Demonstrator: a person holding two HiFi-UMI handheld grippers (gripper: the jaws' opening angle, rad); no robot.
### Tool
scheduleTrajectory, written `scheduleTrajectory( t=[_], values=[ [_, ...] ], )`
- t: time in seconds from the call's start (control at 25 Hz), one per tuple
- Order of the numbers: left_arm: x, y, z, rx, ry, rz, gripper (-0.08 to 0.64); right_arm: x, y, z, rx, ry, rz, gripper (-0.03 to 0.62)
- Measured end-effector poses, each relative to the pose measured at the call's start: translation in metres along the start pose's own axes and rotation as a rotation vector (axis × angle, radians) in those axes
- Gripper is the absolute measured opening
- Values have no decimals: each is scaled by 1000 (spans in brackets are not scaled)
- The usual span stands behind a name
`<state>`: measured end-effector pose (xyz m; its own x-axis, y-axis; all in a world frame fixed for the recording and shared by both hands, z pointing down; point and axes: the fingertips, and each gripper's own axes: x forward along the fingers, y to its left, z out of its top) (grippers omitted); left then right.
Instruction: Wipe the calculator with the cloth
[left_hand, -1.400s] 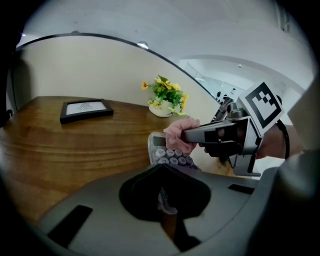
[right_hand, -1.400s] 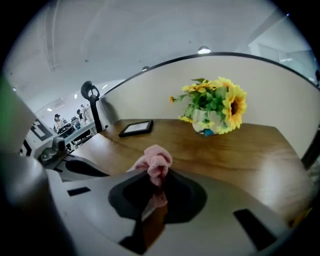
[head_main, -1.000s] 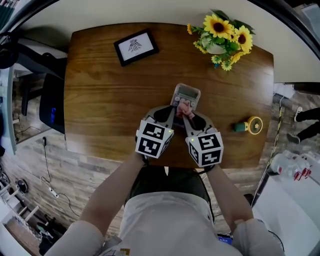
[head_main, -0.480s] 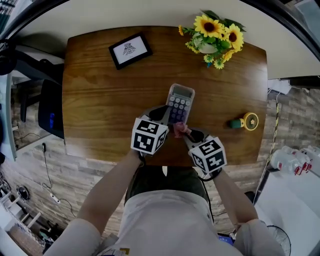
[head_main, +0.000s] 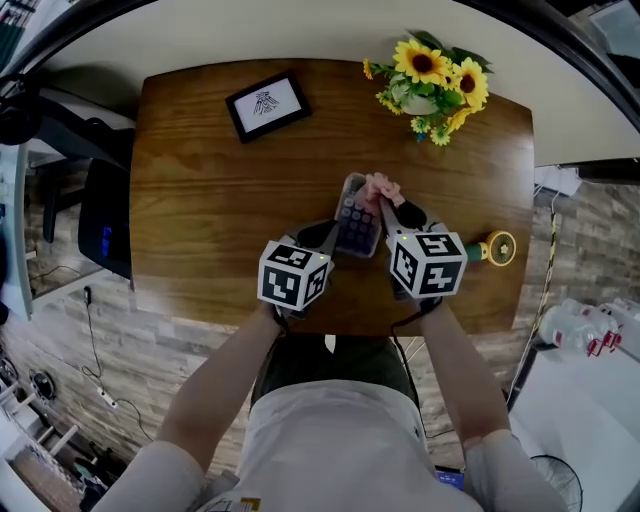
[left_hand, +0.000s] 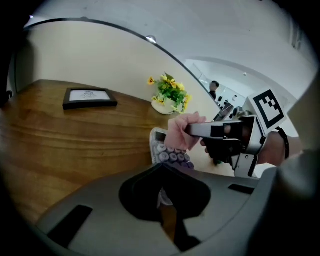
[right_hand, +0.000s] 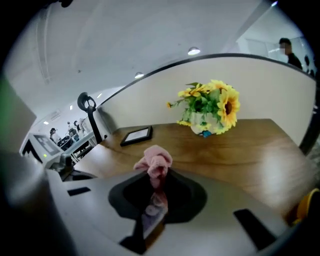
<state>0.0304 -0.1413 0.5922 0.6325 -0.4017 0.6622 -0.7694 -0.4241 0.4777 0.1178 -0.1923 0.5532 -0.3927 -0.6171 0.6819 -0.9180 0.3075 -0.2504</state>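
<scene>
- Two grippers work over a wooden tabletop, both close to its front edge, near the middle.
- Left gripper: fingers are closed tight on the near edge of the calculator. A pale sliver of its casing shows between them in the left gripper view.
- Calculator lies at an angle, display end pointing away toward the sunflower pot. It looks tipped up at the held end. Whether the far end rests on the wood I cannot tell.
- Right gripper: fingers are clamped on a pink cloth, which bunches out past the tips.
- Cloth sits against the far, display end of the calculator, toward its right corner. The left gripper view shows the wad pressed to the casing just above the rows of round keys.
- Keys between the cloth and the left gripper are uncovered.
- Also on the tabletop: a black picture frame far left, and a small yellow-and-green object right of the right gripper. Both are well apart from the work.
- Progress, my reading: wiping is under way, not finished. Both items are gripped and the cloth makes contact at the top end. No dirt is visible, so I cannot judge which areas are already clean.
- Left to do, likely: pass over the keypad and edges, then lay the calculator flat and let go.
</scene>
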Motion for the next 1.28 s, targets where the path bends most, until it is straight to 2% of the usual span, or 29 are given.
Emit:
scheduleTrajectory(
  t=[0.12, 0.32, 0.6, 0.72, 0.8, 0.88, 1.0, 1.12, 1.16, 1.24, 1.28],
  values=[
    [0, 3, -2, -19, -1, 6, 3, 14, 14, -12, 14, 31, 14, 52],
    [0, 4, -3, -16, -12, 29, 3, 14, 44, -39, -43, 74, 49, 52],
    [-1, 5, -2, 3, -43, 60, 3, -14, 80, -80, -120, 157, 163, 51],
    [-2, 6, -2, 16, -41, 60, 3, -26, 95, -114, -161, 286, 257, 49],
    [-2, 5, -3, 23, -40, 62, 5, -38, 96, -142, -125, 372, 311, 49],
    [-1, 4, -4, 21, -45, 60, 5, -51, 85, -154, -79, 385, 315, 49],
    [-1, 5, -3, 6, -46, 50, 5, -60, 64, -137, -58, 334, 283, 49],
    [-6, 0, -3, 15, -49, 42, 9, -57, 52, -95, -81, 251, 265, 49],
    [-7, -3, -4, 26, -47, 41, 53, -54, 50, -80, -93, 222, 264, 49],
    [-8, -13, -8, 65, -34, 42, 194, -45, 49, -50, -114, 168, 265, 49],
    [-8, -17, -10, 94, -27, 48, 213, -39, 49, -37, -122, 143, 265, 49]
  ],
)
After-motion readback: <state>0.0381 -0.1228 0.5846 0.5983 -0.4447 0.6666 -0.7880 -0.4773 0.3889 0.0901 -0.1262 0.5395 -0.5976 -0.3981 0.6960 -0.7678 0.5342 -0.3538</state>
